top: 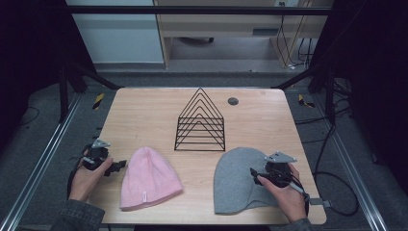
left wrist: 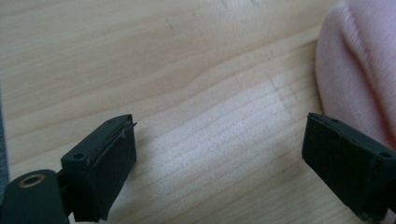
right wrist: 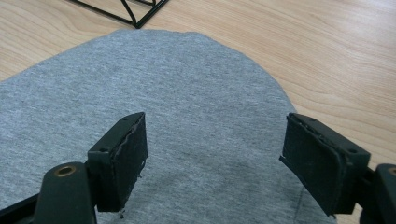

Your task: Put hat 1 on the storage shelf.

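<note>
**Two hats, two open grippers: approach before the grasp**

Wooden table [top: 144,115] with wire rack [top: 200,122] at far centre. Pink hat [top: 149,179] flat at near left; grey hat [top: 240,180] flat at near right, well apart from the pink one. Left gripper [top: 117,167] low over bare wood just left of the pink hat, jaws wide apart, nothing held; hat edge just beyond the right jaw in the left gripper view [left wrist: 359,70]. Right gripper [top: 255,174] over the right part of the grey hat, jaws wide apart, straddling fabric [right wrist: 187,107] but not yet closed on it.

Judged step: taking hold of each hat, probably for placing on the rack. For a sound grasp: lower each gripper until one jaw slides under the fabric edge, then close on a fold, not on the flat top layer alone. Left gripper best shifted right toward the pink rim first. Risk: pinching a single layer, leaving the hat to sag or drag on lifting.
</note>
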`<state>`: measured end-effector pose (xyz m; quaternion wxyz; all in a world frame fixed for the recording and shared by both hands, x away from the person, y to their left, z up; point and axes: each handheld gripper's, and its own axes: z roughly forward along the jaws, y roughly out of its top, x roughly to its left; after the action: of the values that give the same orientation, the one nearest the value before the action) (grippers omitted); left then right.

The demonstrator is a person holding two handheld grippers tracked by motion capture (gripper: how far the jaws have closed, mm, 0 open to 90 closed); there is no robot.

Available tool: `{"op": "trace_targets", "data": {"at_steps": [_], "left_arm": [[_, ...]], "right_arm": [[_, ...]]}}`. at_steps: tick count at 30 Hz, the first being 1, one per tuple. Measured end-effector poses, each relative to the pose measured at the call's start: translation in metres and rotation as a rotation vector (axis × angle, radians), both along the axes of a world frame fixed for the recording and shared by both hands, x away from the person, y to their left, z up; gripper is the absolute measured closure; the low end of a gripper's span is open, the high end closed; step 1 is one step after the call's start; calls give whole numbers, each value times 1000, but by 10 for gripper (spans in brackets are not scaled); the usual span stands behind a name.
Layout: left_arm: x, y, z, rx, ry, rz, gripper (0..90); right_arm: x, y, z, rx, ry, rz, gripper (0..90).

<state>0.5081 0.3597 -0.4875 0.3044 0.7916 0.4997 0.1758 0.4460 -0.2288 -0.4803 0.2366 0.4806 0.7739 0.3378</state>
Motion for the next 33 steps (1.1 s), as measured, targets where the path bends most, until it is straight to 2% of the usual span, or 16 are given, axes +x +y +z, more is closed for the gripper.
{"op": "trace_targets", "data": {"at_steps": [2,3,5,6,9,11,13,15,17,19,21,24,25,29,32,33], "left_arm": [[-1,0,4,-5,-16,1,97],[-4,-2,11,-21,-48,-5,97],[-5,-3,13,-33,-54,-11,103],[-7,-8,18,-53,-53,-31,110],[-9,-13,21,-56,-47,-51,126],[-12,-22,25,-72,-49,-86,151],[-12,-26,27,-76,-46,-99,160],[-14,-32,30,-62,-48,-122,189],[-12,-43,30,-65,-34,-134,206],[-10,-46,30,-59,-30,-131,219],[-5,-55,28,-39,-16,-133,290],[-2,-60,25,-36,-7,-139,344],[1,-63,22,-44,6,-150,372],[6,-68,17,-30,37,-155,422],[6,-68,16,-40,41,-161,475],[7,-67,15,-59,47,-159,490]], "right_arm": [[-1,0,1,5,-1,-2,218],[-1,-1,1,1,-6,-4,219],[-2,-1,1,-1,-5,-5,219],[-2,-1,1,-1,-2,-7,220],[-2,-2,1,-3,-4,-7,221],[-2,-2,2,4,-8,-9,223],[-2,-2,2,4,-7,-9,224],[-2,-2,2,1,-4,-6,225],[-2,-1,1,0,4,-9,226],[-2,-1,1,0,4,-10,227],[-2,-2,1,-4,2,-11,227],[-2,-2,1,-2,1,-10,227],[-2,-1,1,-1,4,-10,227],[-1,-1,0,-6,11,-8,228],[-1,-1,0,-3,11,-8,227],[-1,-1,0,-1,12,-10,228]]}}
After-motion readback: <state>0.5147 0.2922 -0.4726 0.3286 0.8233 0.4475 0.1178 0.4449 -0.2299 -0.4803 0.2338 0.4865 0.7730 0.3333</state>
